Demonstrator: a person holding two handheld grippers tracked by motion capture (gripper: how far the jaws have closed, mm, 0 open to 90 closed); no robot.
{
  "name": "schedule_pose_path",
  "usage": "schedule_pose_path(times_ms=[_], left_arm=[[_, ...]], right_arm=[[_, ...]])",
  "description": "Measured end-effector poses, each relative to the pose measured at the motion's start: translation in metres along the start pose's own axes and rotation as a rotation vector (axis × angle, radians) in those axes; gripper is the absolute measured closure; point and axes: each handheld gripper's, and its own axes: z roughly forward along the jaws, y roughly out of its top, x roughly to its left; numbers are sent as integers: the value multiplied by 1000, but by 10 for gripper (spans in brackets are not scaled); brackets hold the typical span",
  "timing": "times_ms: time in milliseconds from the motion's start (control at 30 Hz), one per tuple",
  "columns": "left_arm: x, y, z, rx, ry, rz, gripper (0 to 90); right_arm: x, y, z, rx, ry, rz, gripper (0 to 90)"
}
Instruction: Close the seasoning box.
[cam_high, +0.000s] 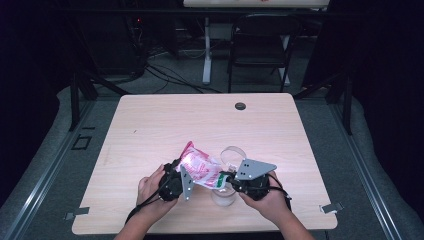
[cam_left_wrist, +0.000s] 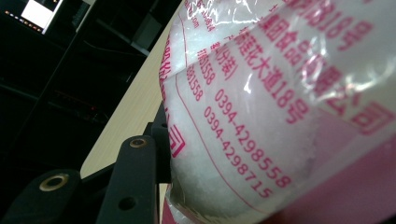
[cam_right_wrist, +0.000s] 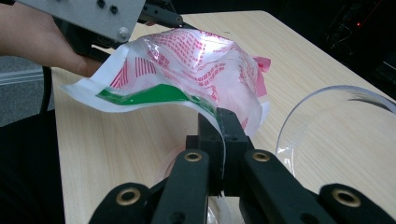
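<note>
- Two grippers share one load above the near middle of the table (cam_high: 150, 120): we hold a plastic bag (cam_high: 200, 169) of white grains between them, clear of the wood.
- Its long axis runs roughly left to right in the high view, the green-edged end toward our right.
- Our left gripper (cam_high: 176, 181) stands partly open, jaws clamped around the bag's full, bulging end.
- Our right gripper (cam_right_wrist: 223, 122) is fully closed, pinching the thin flat edge.
- We judge the bag lifted and positioned over the clear containers (cam_high: 231, 156); opening and pouring remain.
</note>
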Motion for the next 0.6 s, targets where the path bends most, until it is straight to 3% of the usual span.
schedule_pose_path(times_ms=[233, 600], left_arm=[[-1, 2, -3, 5, 46, 55, 607], [1, 2, -8, 20, 82, 90, 608]], right_arm=[[-2, -3, -1, -1, 0, 7, 900], [0, -6, 1, 1, 5, 9, 900]])
